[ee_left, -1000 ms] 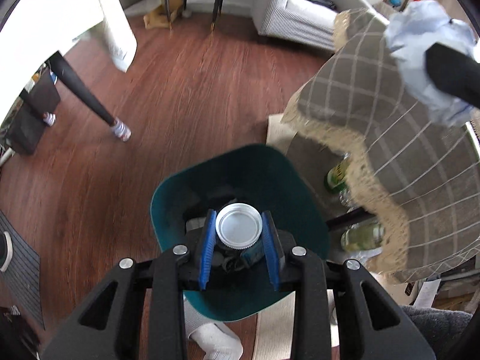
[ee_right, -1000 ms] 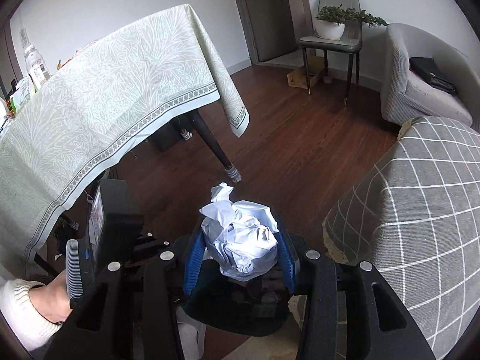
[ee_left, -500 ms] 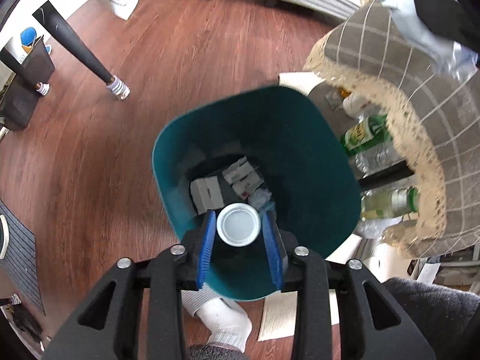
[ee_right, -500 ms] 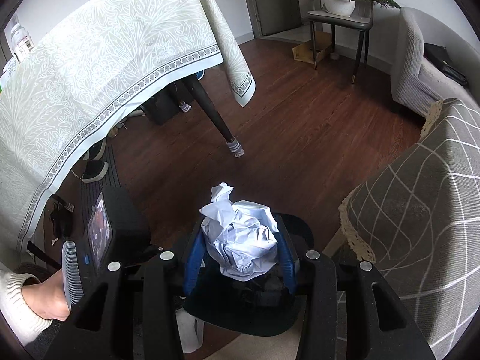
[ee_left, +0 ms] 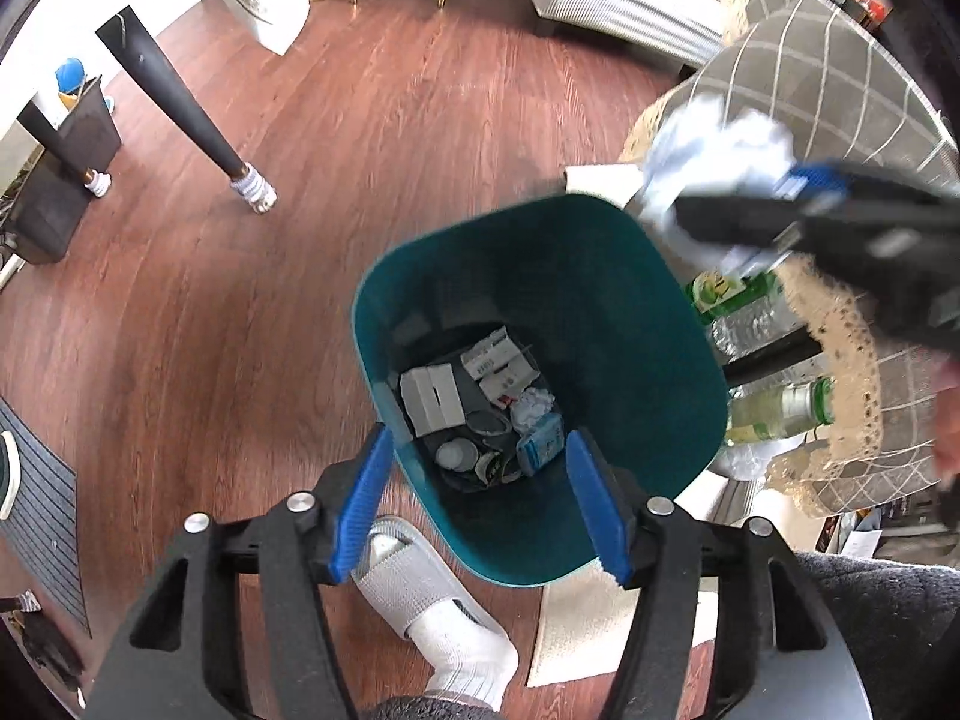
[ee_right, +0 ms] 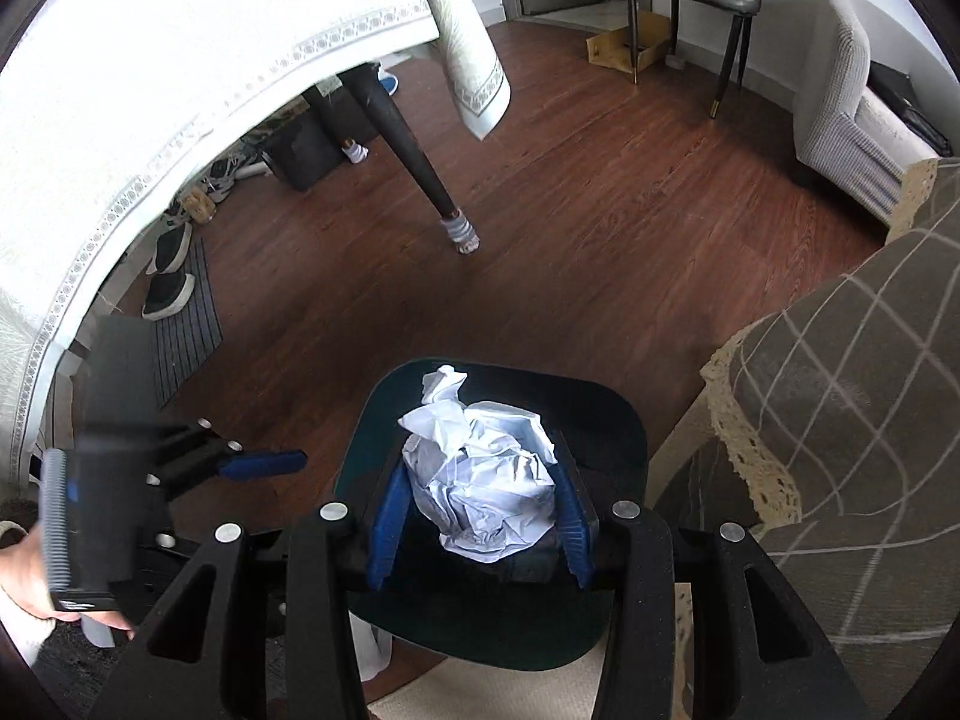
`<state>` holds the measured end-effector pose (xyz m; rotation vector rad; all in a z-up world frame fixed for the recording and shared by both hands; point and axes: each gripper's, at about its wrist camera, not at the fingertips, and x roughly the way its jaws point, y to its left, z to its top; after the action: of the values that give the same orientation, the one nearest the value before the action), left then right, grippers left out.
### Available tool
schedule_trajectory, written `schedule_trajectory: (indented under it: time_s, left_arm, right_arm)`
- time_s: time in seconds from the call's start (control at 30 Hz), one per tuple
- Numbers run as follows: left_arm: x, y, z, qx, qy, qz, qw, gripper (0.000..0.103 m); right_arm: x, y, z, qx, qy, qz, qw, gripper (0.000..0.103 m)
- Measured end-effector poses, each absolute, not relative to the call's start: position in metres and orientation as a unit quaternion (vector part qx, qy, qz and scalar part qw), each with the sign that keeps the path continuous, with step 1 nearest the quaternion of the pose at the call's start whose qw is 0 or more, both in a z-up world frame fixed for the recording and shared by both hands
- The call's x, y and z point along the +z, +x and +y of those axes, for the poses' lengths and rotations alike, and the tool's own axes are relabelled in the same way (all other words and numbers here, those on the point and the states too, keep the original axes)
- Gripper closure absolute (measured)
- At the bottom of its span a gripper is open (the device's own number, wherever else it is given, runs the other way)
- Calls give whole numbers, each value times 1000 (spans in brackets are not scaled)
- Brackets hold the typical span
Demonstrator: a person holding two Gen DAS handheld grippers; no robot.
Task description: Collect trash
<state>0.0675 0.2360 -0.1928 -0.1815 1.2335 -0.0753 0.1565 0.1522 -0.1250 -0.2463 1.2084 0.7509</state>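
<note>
A teal trash bin (ee_left: pixel 672 324) stands on the wood floor, holding several boxes, wrappers and a small jar with a white lid (ee_left: pixel 456 454). My left gripper (ee_left: pixel 483 501) is open and empty right above the bin's near side. My right gripper (ee_right: pixel 477 519) is shut on a crumpled ball of white paper (ee_right: pixel 486 480) and holds it over the bin (ee_right: pixel 624 426). In the left wrist view the paper (ee_left: pixel 714 162) and right gripper hang at the bin's far right rim. The left gripper's blue finger (ee_right: pixel 264 463) shows left of the bin.
A low table under a grey checked cloth (ee_left: pixel 840 90) stands right of the bin, with bottles (ee_left: pixel 774 408) beneath it. A dark table leg (ee_left: pixel 180 108) and a pale tablecloth (ee_right: pixel 150 90) are to the left. My foot in a slipper (ee_left: pixel 414 576) is beside the bin.
My left gripper has opened and the white-lidded jar has dropped into the bin. My right gripper has carried the paper ball closer, over the bin.
</note>
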Motion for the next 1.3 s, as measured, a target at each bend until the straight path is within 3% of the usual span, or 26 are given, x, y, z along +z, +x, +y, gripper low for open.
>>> schedule_trajectory:
  time_s: [0.27,0.7,0.8,0.87,1.0,1.3]
  left_arm:
    - [-156,61,244,-35,-89,530,843,38]
    - [-105,54,243,-35,-89,471,877,57]
    - [-96,53,241,-33,-83,457,885,67]
    - [-89,52,240,-33,-83,449,889,68]
    - [-76,51,239,-36,-87,433,897,71]
    - [-53,50,227,-35,-76,408,909,71]
  right_arm:
    - [-161,158,161,326,-135,593,724,58]
    - [-213,145,159,305,-174,641,682,58]
    - [-221,142,156,301,-179,650,675,58]
    - [-224,141,154,296,-180,655,672,55]
    - [-225,138,150,291,-191,652,673,38]
    - [-212,132,139,302,-185,641,681,38]
